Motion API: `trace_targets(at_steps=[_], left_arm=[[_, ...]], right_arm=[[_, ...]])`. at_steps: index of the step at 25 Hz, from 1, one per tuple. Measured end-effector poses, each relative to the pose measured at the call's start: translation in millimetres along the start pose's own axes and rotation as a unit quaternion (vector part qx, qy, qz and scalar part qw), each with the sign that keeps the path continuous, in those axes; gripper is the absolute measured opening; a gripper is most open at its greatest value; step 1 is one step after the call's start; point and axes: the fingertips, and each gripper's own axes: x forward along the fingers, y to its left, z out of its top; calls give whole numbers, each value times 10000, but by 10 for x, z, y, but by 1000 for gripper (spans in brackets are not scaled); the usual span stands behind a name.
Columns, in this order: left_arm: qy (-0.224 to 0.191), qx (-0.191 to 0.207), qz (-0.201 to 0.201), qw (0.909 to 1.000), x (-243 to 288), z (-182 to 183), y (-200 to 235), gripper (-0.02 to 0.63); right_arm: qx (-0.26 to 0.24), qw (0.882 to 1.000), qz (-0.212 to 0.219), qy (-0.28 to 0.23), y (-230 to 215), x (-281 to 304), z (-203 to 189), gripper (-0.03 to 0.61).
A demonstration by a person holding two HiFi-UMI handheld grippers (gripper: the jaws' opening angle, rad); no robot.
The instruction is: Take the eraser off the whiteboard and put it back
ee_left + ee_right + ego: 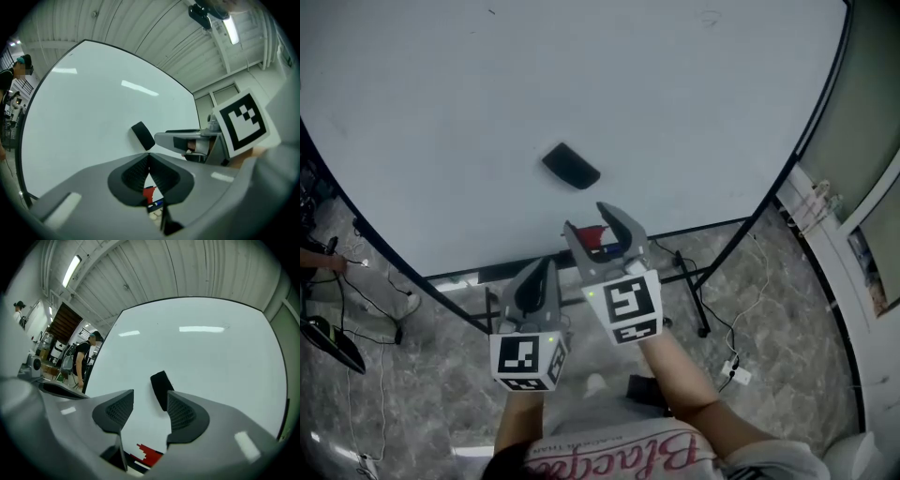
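**Desk:** Left to right, please. Fingers first.

**Field:** At left, the left gripper (546,267), fingers (133,173) pressed together, pinching nothing. Next to it, the right gripper (589,220), fingers (115,411) spread and empty, aimed at the whiteboard (581,75). Ahead of those spread fingers, clear of both tips and touching neither: the eraser (571,166), black, tilted, stuck flat on the board. From the closed left fingers, up ahead and a shade to the right.

**Desk:** Handling?

**Field:** Probably light, with a little give. Looks like a foam or felt block, matte, not slippery, nothing fragile. Most likely held on by a magnet, so expect a small tug before release. Best taken across the narrow width, one finger on each long edge, near the middle. Roll the fingers to match the tilt first.

**Desk:** Any writing?

**Field:** None legible on eraser or board. Black-and-white square markers on the left cube (528,361) and the right cube (630,307), patterns only. Cursive print on the shirt (619,455) at the frame's foot, upside down, not safely readable.
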Motion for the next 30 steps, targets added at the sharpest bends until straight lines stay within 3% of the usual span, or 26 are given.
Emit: trace_targets(at_steps=[8, 14, 23, 30], left_arm=[[-61, -35, 206, 9998, 379, -32, 235, 0], [-105, -33, 266, 9996, 525, 23, 409, 0], [-34, -15, 97, 9999, 624, 13, 476, 0], [39, -26, -98, 9999, 620, -15, 406, 0]], right_arm=[[-916, 9949, -317, 271, -296, 673, -91, 254], [-1315, 9889, -490, 488, -363, 970, -140, 281], [-1584, 9839, -760, 313, -402, 1015, -82, 239], [-1155, 9895, -726, 467, -390, 877, -190, 236]])
